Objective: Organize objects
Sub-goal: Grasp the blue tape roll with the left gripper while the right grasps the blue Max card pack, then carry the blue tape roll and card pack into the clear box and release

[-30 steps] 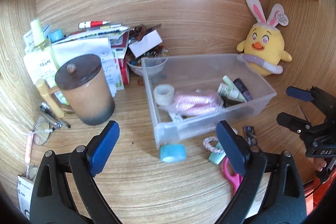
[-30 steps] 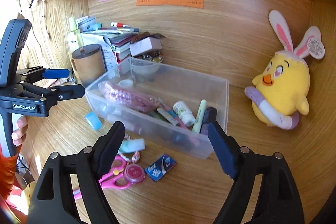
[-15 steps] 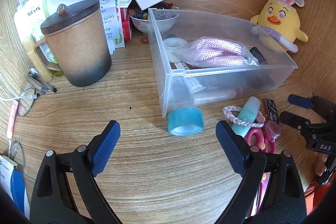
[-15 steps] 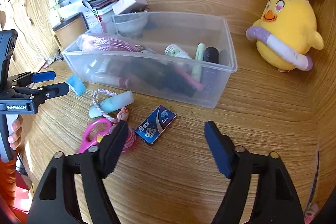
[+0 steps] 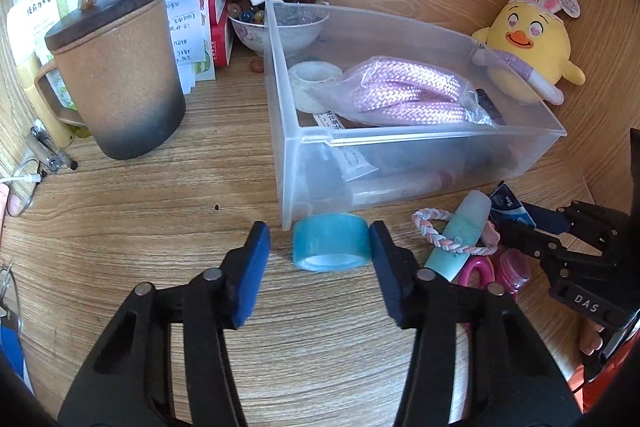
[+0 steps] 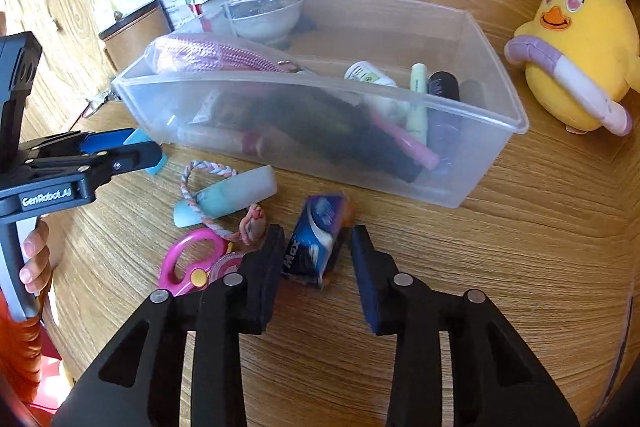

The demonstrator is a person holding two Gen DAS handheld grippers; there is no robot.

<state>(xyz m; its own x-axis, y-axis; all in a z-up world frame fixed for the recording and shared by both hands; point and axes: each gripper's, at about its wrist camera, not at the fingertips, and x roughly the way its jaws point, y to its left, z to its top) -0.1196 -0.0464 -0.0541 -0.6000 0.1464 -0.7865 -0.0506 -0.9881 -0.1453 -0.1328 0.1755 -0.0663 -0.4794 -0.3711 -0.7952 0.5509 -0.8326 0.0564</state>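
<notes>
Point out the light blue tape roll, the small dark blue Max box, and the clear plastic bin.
Light blue tape roll (image 5: 330,239), left wrist view, outer band.
Small dark blue Max box (image 6: 317,239), right wrist view, printed top face.
Clear plastic bin (image 6: 476,163), right wrist view, front wall.

Light wood-grain desk (image 5: 132,223) carries a clear plastic bin (image 5: 400,147) ahead of both tongs. Blue tape roll (image 5: 330,242) sits between the left tongs' pads; a dark-blue Max packet (image 6: 316,239) between the right's. Lidded brown mug (image 5: 120,75) far left of the left tongs.

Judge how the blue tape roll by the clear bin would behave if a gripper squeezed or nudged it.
The blue tape roll rests on its curved side, so a nudge would probably roll it. Its hollow core suggests lightness. Its glossy surface may slip between the open left gripper pads.
</notes>
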